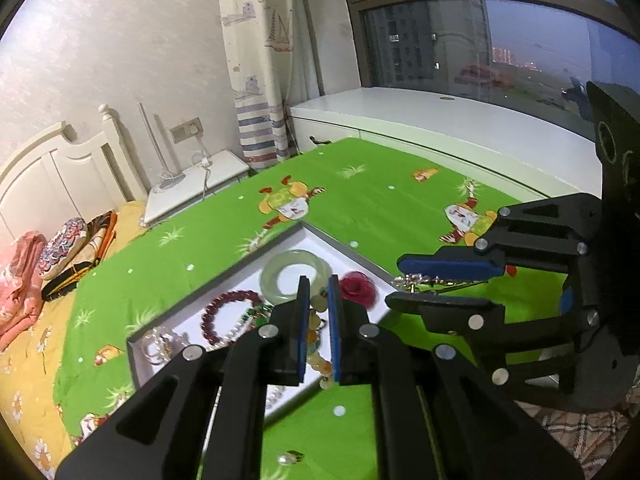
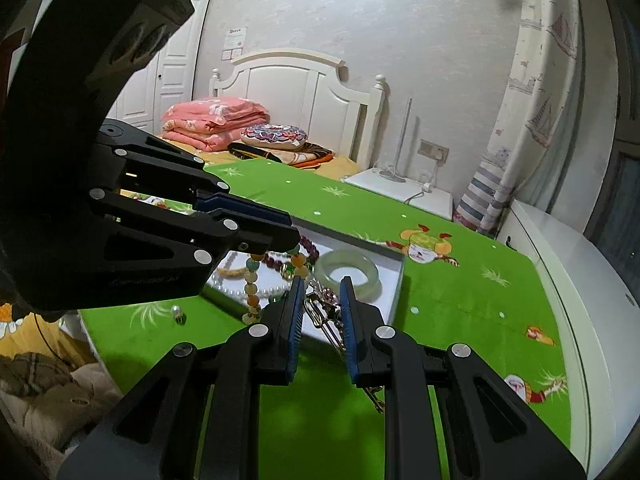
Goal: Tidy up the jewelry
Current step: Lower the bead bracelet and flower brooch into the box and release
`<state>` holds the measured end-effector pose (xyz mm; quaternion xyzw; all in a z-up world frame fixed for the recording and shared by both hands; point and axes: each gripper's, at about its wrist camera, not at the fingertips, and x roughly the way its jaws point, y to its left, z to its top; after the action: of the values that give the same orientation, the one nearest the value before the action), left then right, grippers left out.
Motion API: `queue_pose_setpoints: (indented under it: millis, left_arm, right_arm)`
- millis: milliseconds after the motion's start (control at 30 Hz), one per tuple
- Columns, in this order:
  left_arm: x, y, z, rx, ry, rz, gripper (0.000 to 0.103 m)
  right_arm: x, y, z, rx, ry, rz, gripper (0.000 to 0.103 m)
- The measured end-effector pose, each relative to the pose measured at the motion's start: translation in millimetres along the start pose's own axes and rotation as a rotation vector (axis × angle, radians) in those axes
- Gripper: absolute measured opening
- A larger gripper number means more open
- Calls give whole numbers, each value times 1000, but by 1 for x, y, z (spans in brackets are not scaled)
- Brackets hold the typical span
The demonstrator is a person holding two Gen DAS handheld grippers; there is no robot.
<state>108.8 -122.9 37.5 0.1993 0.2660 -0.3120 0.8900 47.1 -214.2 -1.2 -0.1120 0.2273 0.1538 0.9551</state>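
Observation:
A shallow white tray point(image 1: 346, 241) point(image 2: 394, 280) lies on the green sheet. In it are a pale jade bangle point(image 1: 271, 280) point(image 2: 322, 270), a dark red bead bracelet point(image 1: 208, 316), a red rose point(image 1: 356, 286) and pearl strands. My left gripper point(image 1: 318, 284) point(image 2: 294, 229) is shut on a strand of orange and green beads point(image 1: 322, 365) point(image 2: 252, 280), which hangs over the tray's near side. At the tray's right corner, my right gripper point(image 1: 394, 280) point(image 2: 322, 284) is shut on a sparkly silver chain ornament point(image 1: 416, 280) point(image 2: 324, 308).
A loose pearl piece point(image 1: 288, 458) point(image 2: 178, 314) lies on the sheet near the tray. Folded pink blankets point(image 2: 212, 120) and a cushion sit by the white headboard point(image 2: 296, 80). A white nightstand point(image 1: 192, 188) and a white window ledge point(image 1: 440, 120) border the bed.

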Motion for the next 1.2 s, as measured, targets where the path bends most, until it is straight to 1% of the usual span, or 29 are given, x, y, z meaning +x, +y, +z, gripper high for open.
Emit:
queue_pose_setpoints:
  millis: [167,433,567,667,767,1000,1100,1200]
  left_arm:
    - [-2,16,7,-13,-11,31,9]
    - [12,52,12,-64,15,81,9]
    - [27,69,12,-101,42,98,9]
    - [39,79,10,-126,68,103,9]
    - [49,86,5,-139,85,111,9]
    - [75,106,1,-165,135,148,9]
    - [80,111,-10,-182,158,138,9]
    - [79,109,-24,-182,173,143,9]
  right_arm:
    - [14,-1,15,-9,-2,3,18]
    - [46,-1,25,21,29,6,18]
    - [71,-3,29,41,68,6,18]
    - [91,-1,30,41,104,-9,18]
    - [106,0,26,46,140,-23,18]
    - [125,9,6,53,224,-47,18]
    - [129,11,-3,59,253,-23,18]
    - [126,13,-3,63,248,-5,18]
